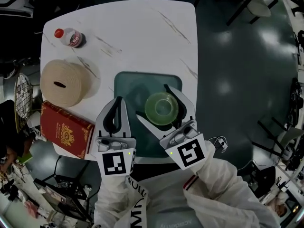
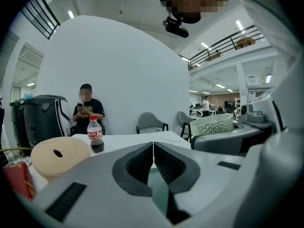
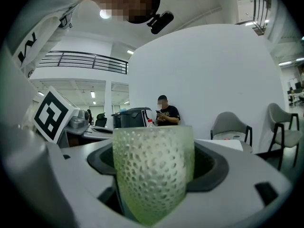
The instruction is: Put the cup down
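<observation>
Above the white marble-patterned bench (image 1: 142,27) and its dark teal mat (image 1: 127,85), the right tongs (image 1: 153,102) pinch the pale green dimpled cup (image 1: 162,108), not yet released, while the left tongs (image 1: 118,101) are pressed together, empty.

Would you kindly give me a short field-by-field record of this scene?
right claw: shut on green cup
green cup: upright, over teal mat; touching it or not, unclear
left claw: shut, empty
table: white; bottle, tape roll, red book toward the person's left
</observation>
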`<state>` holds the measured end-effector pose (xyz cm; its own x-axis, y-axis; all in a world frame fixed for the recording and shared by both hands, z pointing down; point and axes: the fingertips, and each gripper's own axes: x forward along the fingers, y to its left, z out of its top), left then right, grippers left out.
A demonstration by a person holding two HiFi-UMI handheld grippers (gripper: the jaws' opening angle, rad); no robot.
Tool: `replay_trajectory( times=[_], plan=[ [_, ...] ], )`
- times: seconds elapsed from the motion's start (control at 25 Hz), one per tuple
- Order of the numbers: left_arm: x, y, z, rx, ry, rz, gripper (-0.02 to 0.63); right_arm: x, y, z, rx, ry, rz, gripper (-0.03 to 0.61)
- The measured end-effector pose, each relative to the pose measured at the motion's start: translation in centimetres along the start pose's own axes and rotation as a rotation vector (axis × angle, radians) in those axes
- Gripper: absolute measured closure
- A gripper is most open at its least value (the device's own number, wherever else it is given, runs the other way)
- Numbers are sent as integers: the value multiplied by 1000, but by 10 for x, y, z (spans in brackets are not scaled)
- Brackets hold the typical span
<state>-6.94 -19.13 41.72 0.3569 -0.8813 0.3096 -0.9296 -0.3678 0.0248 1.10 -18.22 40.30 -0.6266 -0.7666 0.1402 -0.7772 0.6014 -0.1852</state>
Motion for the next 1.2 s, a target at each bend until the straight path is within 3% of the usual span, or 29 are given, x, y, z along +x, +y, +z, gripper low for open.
replay_trajectory(
  times=[0.2, 1.2],
  plan=[
    [0, 1, -5, -36, 1, 6, 601, 4, -1, -7, -6, -21, -9, 183],
    [18, 18, -26, -15, 37, 85, 601, 57, -14, -40, -11, -17, 19, 183]
  ],
)
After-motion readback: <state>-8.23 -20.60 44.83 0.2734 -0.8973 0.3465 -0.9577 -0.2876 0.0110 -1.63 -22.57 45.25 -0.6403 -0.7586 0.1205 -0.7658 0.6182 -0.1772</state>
